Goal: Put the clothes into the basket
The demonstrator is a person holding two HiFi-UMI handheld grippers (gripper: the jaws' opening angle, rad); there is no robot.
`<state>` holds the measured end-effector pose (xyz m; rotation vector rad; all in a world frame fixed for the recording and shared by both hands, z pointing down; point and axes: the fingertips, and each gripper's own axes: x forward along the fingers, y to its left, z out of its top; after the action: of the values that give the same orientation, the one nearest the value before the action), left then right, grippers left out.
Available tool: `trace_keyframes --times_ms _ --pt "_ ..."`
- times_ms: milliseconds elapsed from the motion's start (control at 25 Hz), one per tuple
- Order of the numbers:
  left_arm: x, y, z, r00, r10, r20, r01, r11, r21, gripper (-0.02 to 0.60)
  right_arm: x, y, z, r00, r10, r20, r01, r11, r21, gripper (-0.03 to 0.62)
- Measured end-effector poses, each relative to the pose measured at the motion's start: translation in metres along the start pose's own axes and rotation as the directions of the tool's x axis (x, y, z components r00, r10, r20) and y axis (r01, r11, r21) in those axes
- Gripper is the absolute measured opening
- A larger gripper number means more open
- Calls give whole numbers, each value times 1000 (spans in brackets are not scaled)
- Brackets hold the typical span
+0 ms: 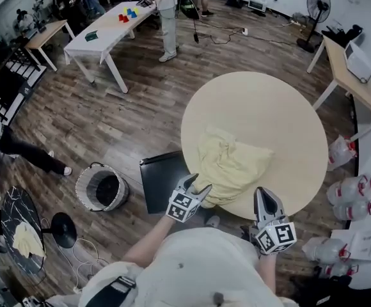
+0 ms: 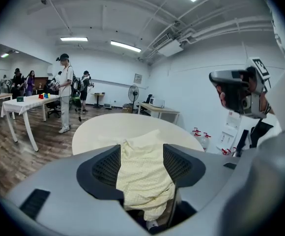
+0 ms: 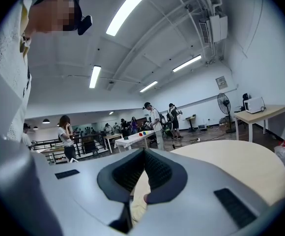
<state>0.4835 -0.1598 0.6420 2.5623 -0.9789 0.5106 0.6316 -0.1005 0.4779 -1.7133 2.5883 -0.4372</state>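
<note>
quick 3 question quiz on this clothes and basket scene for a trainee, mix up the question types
1. Multiple choice: where does the yellow garment lie?
A. on the floor
B. on the round table
C. over a chair back
2. True or false: the basket stands on the floor, not on the table.
3. Fill in: the garment shows between the parted jaws of the ___ gripper.

Key
1. B
2. True
3. left. The left gripper is open at the garment's near edge. The right gripper is shut and sits beside the garment.
</note>
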Motion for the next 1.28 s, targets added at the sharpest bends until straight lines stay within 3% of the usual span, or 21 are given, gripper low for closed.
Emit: trace_keyframes --times_ms 160,400,560,840,1080,1280 --pt "43 15 -45 991 44 -128 -49 998 -32 287 1 -29 1 1000 1 -20 -1 1000 -6 9" --pt "114 44 -87 962 74 -263 -122 978 -170 363 2 -72 0 998 -14 -58 13 1000 -6 9" --pt "147 49 -96 941 95 -324 -150 977 -150 385 3 -98 -4 998 -20 -62 20 1000 -2 9" --pt "181 54 -126 898 154 -413 -244 954 -175 385 8 -127 -4 997 -50 -65 50 999 2 9" --pt "191 49 -132 888 170 -428 -254 956 -148 385 -4 -147 -10 992 -100 -78 102 994 30 9" --pt "201 55 -133 887 185 -424 -245 965 -92 381 1 -151 -12 992 -96 -79 98 995 30 9"
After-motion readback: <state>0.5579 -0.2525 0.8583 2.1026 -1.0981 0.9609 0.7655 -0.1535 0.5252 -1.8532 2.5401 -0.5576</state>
